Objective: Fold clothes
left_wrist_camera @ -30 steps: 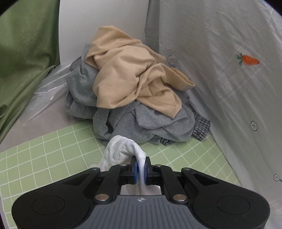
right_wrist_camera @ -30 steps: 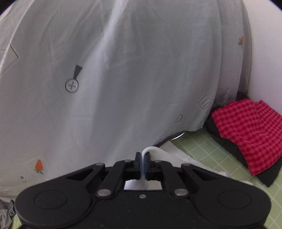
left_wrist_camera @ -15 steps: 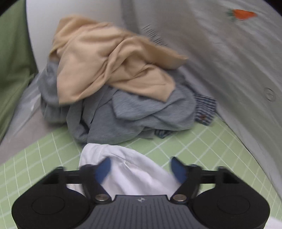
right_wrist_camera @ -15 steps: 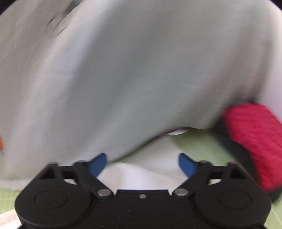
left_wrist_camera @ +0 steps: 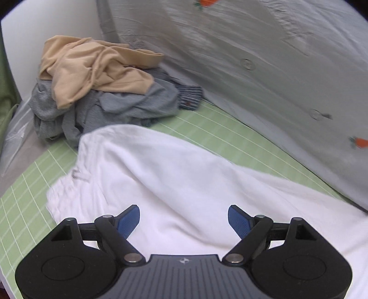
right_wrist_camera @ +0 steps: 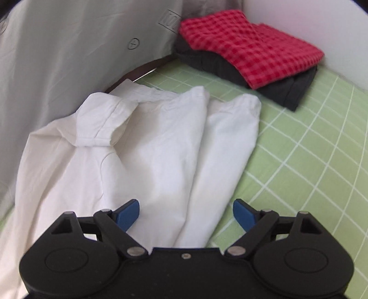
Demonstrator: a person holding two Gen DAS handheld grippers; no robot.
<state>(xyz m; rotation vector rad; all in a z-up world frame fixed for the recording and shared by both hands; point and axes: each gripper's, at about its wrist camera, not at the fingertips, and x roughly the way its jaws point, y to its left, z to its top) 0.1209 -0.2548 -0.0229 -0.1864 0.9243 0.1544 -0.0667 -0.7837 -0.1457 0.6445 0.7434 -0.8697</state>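
The left gripper [left_wrist_camera: 184,217] is spread wide, its blue pads [left_wrist_camera: 128,220] apart and holding nothing; it hangs over the white garment [left_wrist_camera: 174,184], though whether the pads touch the cloth cannot be told. The right gripper [right_wrist_camera: 186,212] is likewise spread wide and empty, above the same white garment [right_wrist_camera: 142,147].

The garment lies spread on the green grid mat [right_wrist_camera: 310,142], two long folded parts side by side in the right view, a cuffed end [right_wrist_camera: 108,119] turned over near the top. In the left view its gathered edge [left_wrist_camera: 69,184] lies toward the pile of clothes [left_wrist_camera: 103,92], tan cloth over grey, at the mat's far corner.

A grey sheet [left_wrist_camera: 276,69] printed with small carrots [left_wrist_camera: 360,142] and round button-like marks hangs along the mat's edge. In the right view it carries a boxed label [right_wrist_camera: 170,19]; the letters are too small to read. A folded red check cloth [right_wrist_camera: 248,43] sits on a dark folded one [right_wrist_camera: 283,89] at the far right.
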